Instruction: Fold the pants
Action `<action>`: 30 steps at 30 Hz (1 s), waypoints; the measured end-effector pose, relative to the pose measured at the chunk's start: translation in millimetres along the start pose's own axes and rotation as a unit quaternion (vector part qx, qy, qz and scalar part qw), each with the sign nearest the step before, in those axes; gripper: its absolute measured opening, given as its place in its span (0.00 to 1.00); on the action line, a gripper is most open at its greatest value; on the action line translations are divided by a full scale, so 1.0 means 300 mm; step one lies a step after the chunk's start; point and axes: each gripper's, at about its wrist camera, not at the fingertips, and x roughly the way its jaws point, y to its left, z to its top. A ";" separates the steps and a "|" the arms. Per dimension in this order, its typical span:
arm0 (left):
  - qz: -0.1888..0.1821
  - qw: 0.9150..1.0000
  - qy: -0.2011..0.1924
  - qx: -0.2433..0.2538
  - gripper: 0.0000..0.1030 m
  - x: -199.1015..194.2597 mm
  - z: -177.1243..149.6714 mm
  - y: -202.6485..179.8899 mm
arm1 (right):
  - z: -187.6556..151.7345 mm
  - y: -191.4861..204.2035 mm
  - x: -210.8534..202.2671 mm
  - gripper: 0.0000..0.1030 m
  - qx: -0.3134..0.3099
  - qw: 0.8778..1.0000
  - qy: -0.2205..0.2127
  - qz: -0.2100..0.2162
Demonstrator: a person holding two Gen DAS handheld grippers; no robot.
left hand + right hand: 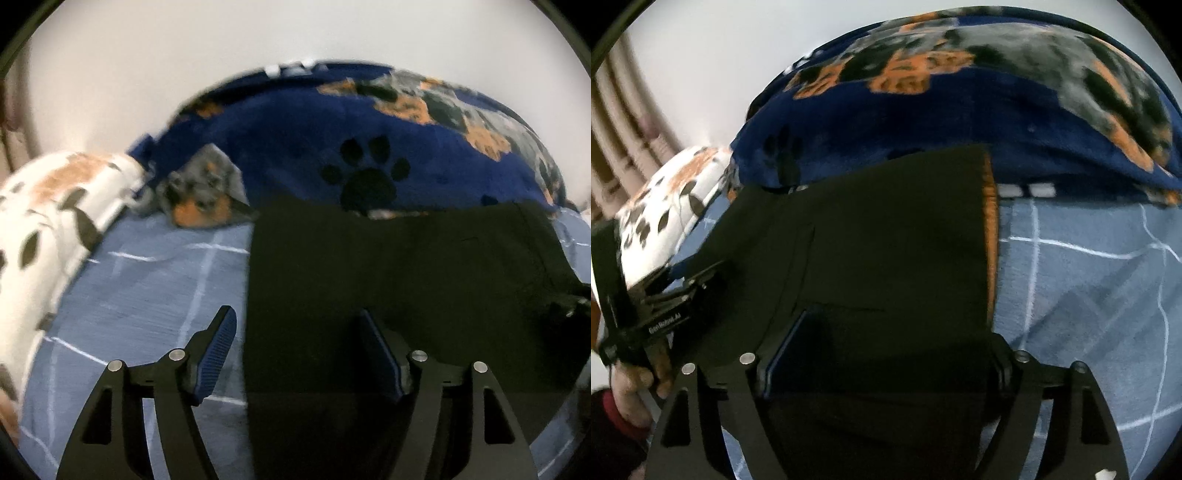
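Note:
Black pants point(406, 280) lie flat on a light blue checked bedsheet point(147, 288). My left gripper point(299, 321) is open, its fingers straddling the pants' left edge just above the cloth. In the right wrist view the pants point(886, 240) fill the middle, with an orange-brown lining point(991, 229) along their right edge. My right gripper point(886, 332) is open over the pants; its left finger point(786, 343) shows, and the right finger is mostly hidden against the dark cloth. The left gripper's body point(665, 314) and the hand holding it show at far left.
A dark blue fleece blanket point(314, 122) with paw prints and dog pictures is heaped behind the pants. A white pillow point(55, 221) with dark and orange spots lies at left. A white wall point(184, 55) is behind the bed.

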 end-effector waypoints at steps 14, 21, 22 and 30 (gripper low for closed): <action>0.045 0.994 -0.097 -0.029 0.96 -0.444 0.056 -0.042 | -0.132 0.154 -0.511 0.93 -0.008 0.990 -0.140 -0.009; 0.036 0.986 -0.152 -0.054 1.00 -0.711 0.084 -0.053 | -0.164 0.209 -0.677 0.94 -0.004 0.987 -0.163 0.013; 0.034 0.985 -0.161 -0.054 1.00 -0.750 0.088 -0.056 | -0.168 0.217 -0.706 0.95 -0.005 0.985 -0.169 0.017; 0.060 0.974 -0.209 -0.060 1.00 -0.946 0.086 -0.080 | -0.203 0.278 -0.838 0.97 -0.022 0.980 -0.197 0.013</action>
